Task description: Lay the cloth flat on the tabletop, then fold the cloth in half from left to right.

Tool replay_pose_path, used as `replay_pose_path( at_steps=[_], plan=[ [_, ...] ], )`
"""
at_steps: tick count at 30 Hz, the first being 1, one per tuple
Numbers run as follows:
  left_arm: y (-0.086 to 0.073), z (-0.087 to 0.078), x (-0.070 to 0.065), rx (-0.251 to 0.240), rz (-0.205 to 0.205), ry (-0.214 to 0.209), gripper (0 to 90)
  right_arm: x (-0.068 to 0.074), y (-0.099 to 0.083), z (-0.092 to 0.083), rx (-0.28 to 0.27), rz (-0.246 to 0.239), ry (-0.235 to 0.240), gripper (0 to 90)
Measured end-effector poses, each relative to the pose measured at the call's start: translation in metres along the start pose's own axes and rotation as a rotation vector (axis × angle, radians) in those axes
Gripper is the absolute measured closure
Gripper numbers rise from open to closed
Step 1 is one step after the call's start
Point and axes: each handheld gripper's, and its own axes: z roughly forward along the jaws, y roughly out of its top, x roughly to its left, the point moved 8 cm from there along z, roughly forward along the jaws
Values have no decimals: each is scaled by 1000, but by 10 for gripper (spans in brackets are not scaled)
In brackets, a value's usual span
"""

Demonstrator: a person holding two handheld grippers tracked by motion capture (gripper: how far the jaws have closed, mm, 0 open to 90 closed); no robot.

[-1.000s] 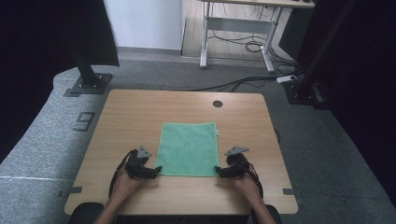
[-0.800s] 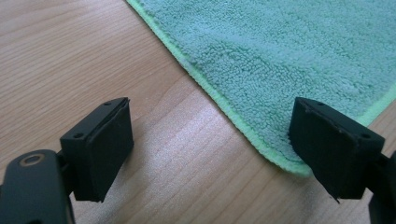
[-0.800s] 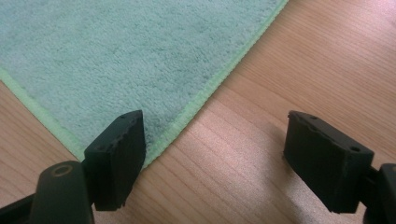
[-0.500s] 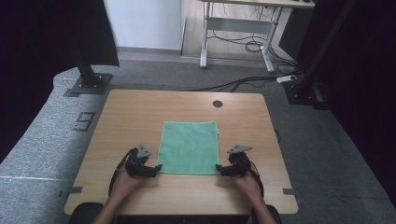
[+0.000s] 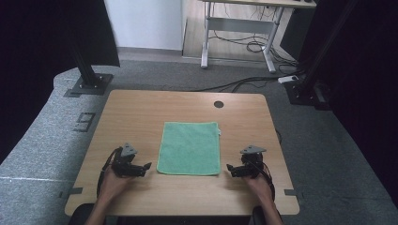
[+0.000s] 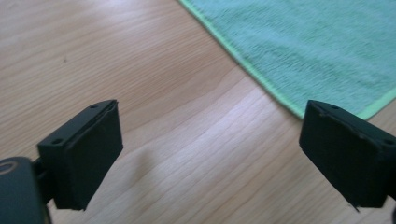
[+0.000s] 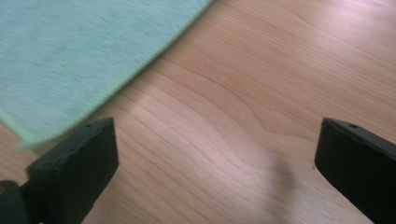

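Observation:
A green cloth (image 5: 190, 147) lies flat in the middle of the wooden table (image 5: 141, 112). My left gripper (image 5: 144, 168) rests just left of the cloth's near left corner, pointing at it. Its jaws have just been opening and stand open with only bare wood between them (image 6: 210, 158); the cloth's edge (image 6: 317, 51) lies ahead. My right gripper (image 5: 230, 170) sits just right of the near right corner. Its jaws have also just been opening and are open on nothing (image 7: 217, 168), with the cloth (image 7: 79, 51) off to one side.
A round cable hole (image 5: 218, 104) is in the table's far edge. Black stand bases sit on the grey floor at the left (image 5: 89, 84) and right (image 5: 305, 91). A white desk frame (image 5: 239, 37) with cables stands behind. The person's hands come in over the near table edge.
Both grippers have drawn a little outward from the cloth's near corners, the left one to the left and the right one to the right. The cloth lies as before.

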Motion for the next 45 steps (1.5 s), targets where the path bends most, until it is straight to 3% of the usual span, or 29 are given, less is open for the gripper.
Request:
replay_pose_path(
  at_steps=[3,11,18,45],
  plan=[
    [-5,4,7,16,-28,0,31,-7,-5,3,6,13,-18,0],
    [-12,11,11,40,-49,4,0,-12,-11,9,16,18,-23,0],
    [-14,17,11,74,-26,19,0,-17,-13,11,6,30,-24,0],
    [-12,20,12,75,-30,18,0,-16,-13,11,6,41,-38,0]
  ],
)
